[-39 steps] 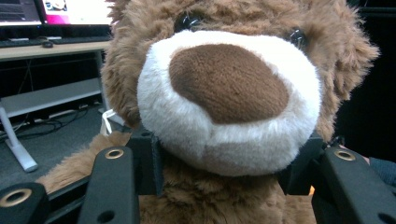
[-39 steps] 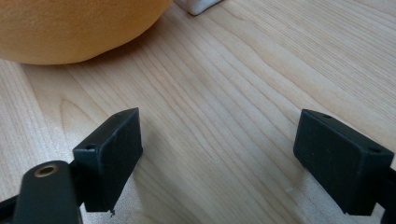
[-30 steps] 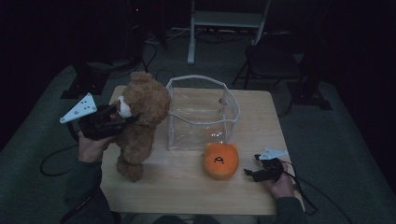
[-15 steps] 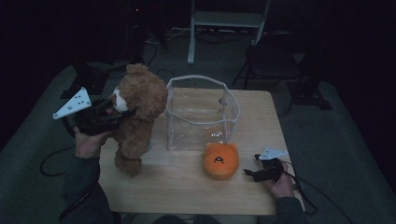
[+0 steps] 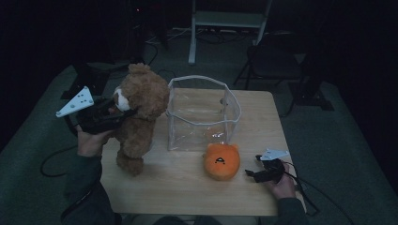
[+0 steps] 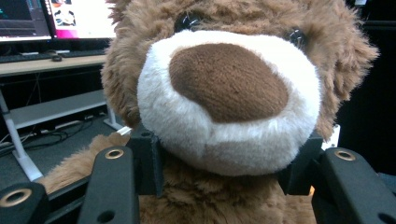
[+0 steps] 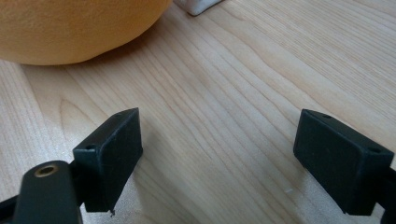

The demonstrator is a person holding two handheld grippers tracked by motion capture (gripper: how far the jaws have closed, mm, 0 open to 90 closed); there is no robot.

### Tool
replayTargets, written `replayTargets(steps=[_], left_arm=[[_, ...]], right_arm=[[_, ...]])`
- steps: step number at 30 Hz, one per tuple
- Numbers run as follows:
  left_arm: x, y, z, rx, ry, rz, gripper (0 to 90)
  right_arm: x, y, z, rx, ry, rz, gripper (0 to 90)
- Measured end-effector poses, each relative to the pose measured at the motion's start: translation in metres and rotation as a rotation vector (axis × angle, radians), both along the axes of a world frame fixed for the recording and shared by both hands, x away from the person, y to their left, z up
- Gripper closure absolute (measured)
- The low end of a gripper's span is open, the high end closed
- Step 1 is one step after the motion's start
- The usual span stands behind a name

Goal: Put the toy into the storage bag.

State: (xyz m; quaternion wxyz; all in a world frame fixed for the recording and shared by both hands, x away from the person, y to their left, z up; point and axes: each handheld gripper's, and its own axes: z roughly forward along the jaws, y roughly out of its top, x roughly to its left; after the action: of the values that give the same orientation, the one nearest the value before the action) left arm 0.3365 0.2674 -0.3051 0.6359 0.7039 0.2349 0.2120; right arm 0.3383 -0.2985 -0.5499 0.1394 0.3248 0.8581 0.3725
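A brown teddy bear [image 5: 138, 117] stands upright at the table's left side, its feet low by the tabletop. My left gripper [image 5: 123, 112] is shut on the teddy bear at the neck, just under the white muzzle [image 6: 224, 102]. In the left gripper view the black jaws press into the fur on both sides, and that gripper [image 6: 222, 172] looks straight at the bear's face. My right gripper [image 5: 251, 174] lies on the wooden table [image 5: 178, 192] near the front right, open, with bare wood between the jaws of the gripper [image 7: 219, 154]. An orange round plush [image 5: 221, 161] sits just left of it.
A clear plastic bin with white trim [image 5: 202, 112] stands open-topped in the middle of the table, right of the bear and behind the orange plush [image 7: 70, 28]. Dark floor, cables, a chair and a stand's legs surround the table.
The left gripper and the bear's head have shifted slightly up and to the left since the earliest frame. The right gripper and the orange plush have not moved.
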Motion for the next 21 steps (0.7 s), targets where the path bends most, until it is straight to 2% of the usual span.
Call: replayTargets(steps=[21], left_arm=[[0.012, -0.012, 0.015, 0.005, -0.024, -0.012, 45.4]], right_arm=[[0.000, 0.000, 0.000, 0.000, 0.000, 0.000, 14.6]])
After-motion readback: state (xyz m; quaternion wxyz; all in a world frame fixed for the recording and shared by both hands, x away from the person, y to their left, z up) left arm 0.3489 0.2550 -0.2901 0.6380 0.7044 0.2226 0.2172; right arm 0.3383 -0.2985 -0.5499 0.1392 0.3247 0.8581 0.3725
